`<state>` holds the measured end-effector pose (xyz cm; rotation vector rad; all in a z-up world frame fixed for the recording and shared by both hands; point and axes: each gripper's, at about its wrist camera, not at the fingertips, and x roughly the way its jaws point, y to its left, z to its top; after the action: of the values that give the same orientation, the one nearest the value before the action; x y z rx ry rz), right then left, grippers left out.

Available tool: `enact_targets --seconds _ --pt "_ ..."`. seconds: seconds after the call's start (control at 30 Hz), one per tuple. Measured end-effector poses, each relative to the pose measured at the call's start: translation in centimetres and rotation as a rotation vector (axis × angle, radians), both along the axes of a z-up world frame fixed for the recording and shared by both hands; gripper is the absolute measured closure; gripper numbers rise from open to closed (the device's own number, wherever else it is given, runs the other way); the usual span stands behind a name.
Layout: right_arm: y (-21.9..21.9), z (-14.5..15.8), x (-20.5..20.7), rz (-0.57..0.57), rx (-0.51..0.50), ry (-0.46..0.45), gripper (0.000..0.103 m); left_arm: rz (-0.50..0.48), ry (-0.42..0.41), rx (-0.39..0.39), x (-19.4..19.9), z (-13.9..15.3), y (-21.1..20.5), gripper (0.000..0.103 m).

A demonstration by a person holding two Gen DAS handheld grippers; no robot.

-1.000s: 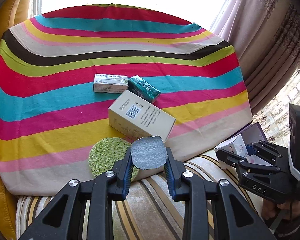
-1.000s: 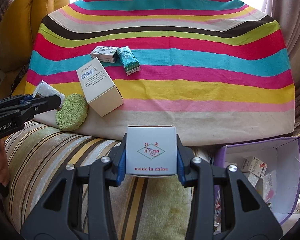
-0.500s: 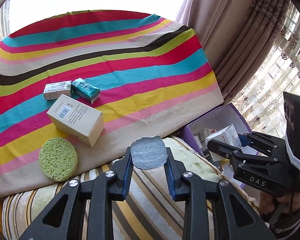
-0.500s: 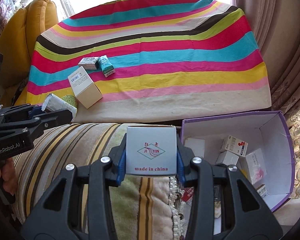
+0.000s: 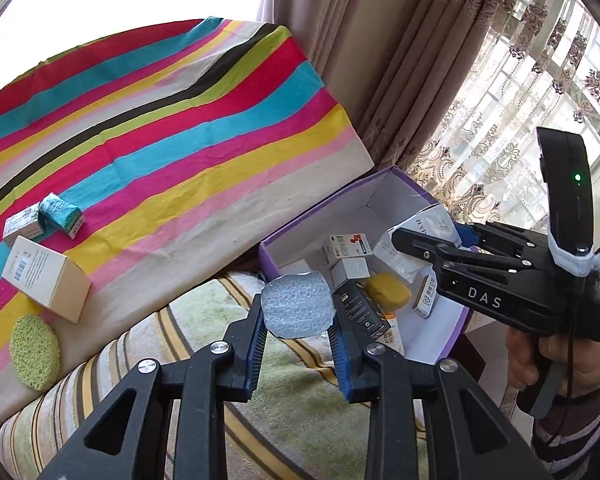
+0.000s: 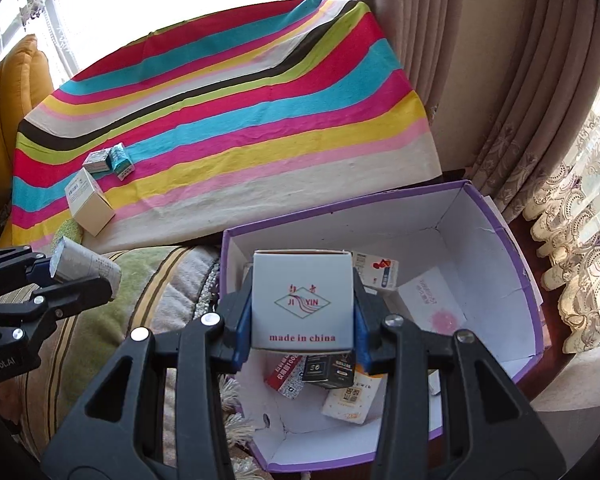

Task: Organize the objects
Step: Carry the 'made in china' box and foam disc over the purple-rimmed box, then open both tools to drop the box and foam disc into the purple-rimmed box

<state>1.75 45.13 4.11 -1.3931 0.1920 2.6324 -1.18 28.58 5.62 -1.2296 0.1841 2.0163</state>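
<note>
My left gripper is shut on a silvery wrapped packet, held over the striped cushion beside the purple box; the packet also shows in the right wrist view. My right gripper is shut on a white "JI YIN" carton, held above the open purple box, which holds several small boxes. In the left wrist view the right gripper holds the carton over the box. On the striped cloth lie a beige box, a green sponge, a teal packet and a small white box.
Curtains hang to the right behind the purple box. A yellow cushion is at the far left. A striped cushion lies under the left gripper.
Both grippers have swung right, away from the striped cloth. The right gripper with its carton now hangs over the purple box; the left with its packet is near the box's left wall.
</note>
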Motion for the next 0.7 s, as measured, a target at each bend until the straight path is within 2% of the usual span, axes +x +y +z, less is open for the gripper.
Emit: enact_targets --seconds 0.4,0.47,0.5,0.57,0.7 --pt "3.4 0.1 0.9 -0.085 0.006 0.010 0.057 -0.110 -0.033 0.030 1.3 -0.5 4.5 0.071" --pt "3.4 0.2 1.0 -0.087 0.009 0.014 0.051 -0.121 -0.045 0.036 1.4 -0.5 4.9 0.067" --pt "3.5 0.3 1.1 -0.087 0.006 0.015 0.043 -0.123 -0.045 0.034 1.4 -0.5 5.0 0.066" --pt "3.6 0.4 1.1 -0.085 -0.005 0.023 0.034 -0.121 -0.047 0.036 1.4 -0.6 4.9 0.060" --pt "3.3 0.5 1.0 -0.073 -0.009 0.027 0.032 -0.095 -0.060 0.053 1.1 -0.4 4.3 0.059"
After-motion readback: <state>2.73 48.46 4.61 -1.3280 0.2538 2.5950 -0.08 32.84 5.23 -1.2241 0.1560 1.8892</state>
